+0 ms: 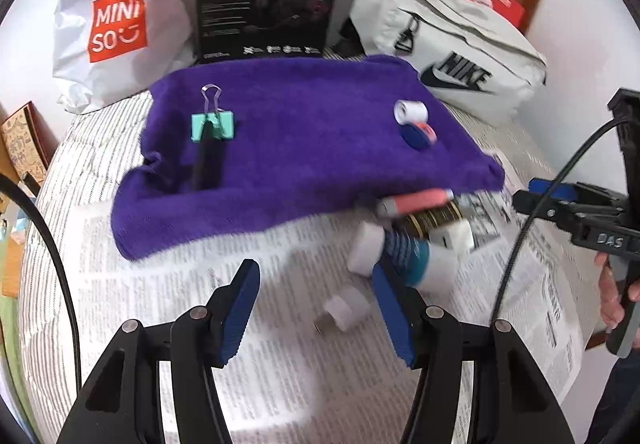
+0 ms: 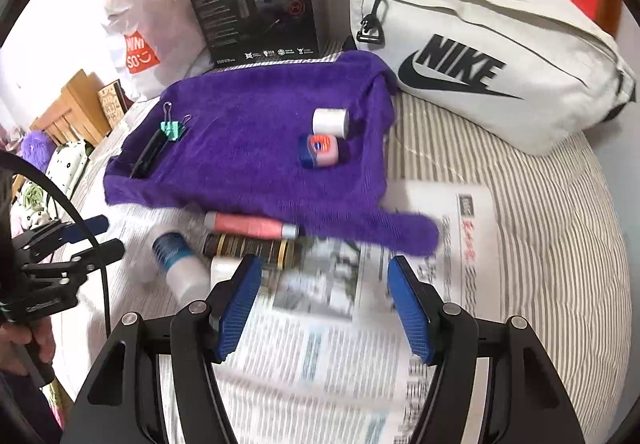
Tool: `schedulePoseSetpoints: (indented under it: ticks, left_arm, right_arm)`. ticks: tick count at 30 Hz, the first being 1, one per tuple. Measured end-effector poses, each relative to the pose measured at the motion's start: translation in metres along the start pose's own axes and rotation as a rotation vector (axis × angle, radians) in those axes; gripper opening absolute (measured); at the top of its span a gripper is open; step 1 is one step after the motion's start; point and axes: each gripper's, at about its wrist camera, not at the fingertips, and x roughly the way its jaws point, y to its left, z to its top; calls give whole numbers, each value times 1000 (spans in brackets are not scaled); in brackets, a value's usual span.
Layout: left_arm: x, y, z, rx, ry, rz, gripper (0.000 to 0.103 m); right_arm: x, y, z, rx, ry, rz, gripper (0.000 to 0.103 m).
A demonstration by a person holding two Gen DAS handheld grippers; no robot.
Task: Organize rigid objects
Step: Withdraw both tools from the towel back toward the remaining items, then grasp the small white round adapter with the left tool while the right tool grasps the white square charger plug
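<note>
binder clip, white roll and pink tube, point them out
binder clip [image 1: 212,125], left wrist view, green body
white roll [image 2: 330,122], right wrist view, curved side
pink tube [image 2: 248,224], right wrist view, middle of barrel

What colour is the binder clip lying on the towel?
Mint green, with bare wire handles. The binder clip on the purple towel shows best in the left wrist view.

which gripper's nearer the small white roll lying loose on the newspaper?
Left. The roll lies just ahead between the left gripper's open fingers; the right gripper hangs off beyond the bottles.
</note>
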Motion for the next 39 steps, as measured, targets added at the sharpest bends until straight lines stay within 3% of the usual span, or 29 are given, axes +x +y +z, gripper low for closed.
schedulePoseSetpoints:
  ticks: [6,15,18,20,23,29,39]
  left_arm:
    - [8,-4,-19,50,18,2,57]
    - [22,-12,-25,132,26,28,55]
    - [25,-15,-21,146,30,18,46]
    - [28,-16,-19,149,40,17,31]
    - [30,-17,-19,156,38,13,25]
    - [29,-18,-20,143,32,2,24]
    - [23,9,-24,77,32,67,24]
  right_arm:
    - [-16,-1,-27,6,-35,-1,68]
    - [-5,0,-43,12,-19,3,68]
    - [-1,1,-45,6,-5,-1,68]
    - [1,0,-45,0,-1,-10,68]
    - [1,0,-46,-3,0,-16,68]
    - [5,4,-46,-8,7,-8,68]
    - [9,25,-38,-20,-8,49,68]
